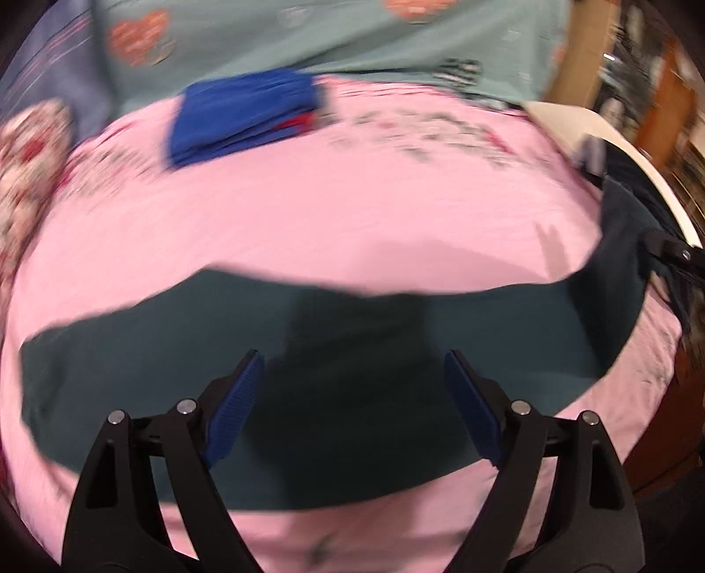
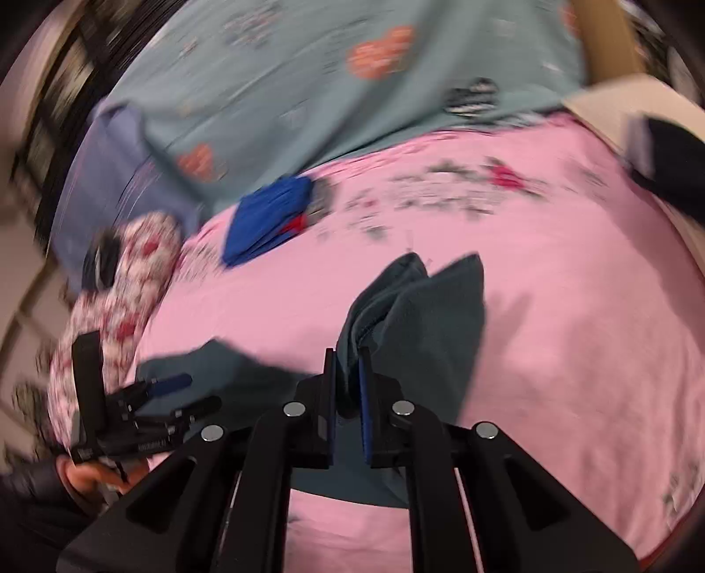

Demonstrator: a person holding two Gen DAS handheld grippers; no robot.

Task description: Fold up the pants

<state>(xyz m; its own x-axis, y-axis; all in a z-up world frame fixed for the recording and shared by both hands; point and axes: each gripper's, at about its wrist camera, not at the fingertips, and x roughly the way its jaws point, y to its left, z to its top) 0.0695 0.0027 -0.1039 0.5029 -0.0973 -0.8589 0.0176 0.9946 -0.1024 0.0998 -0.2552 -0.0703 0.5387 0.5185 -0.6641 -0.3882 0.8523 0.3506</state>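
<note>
Dark teal pants [image 1: 352, 396] lie spread across a pink bedsheet [image 1: 352, 211], near the front edge of the bed. Left tongs [image 1: 352, 396] hover above the middle of the pants with the jaws wide apart, blue pads [image 1: 238, 410] facing inward and nothing between them. In the left wrist view the cloth runs from the left side of the bed to the right, where it rises toward the right tongs, partly visible at the frame edge. Right tongs [image 2: 348, 396] are clamped on a bunched fold of the pants [image 2: 418, 317], lifting that part off the sheet so that the fabric stands up beyond the jaws. In the right wrist view the left tongs [image 2: 176, 396] appear at the near left, over the other end of the garment. A folded blue garment [image 1: 246, 117] rests on the far left part of the sheet, well apart from the pants. Beyond it lies a grey-green blanket [image 1: 330, 35] with orange patches, and a floral pillow [image 2: 119, 282] sits at the left. Both views are blurred.
</note>
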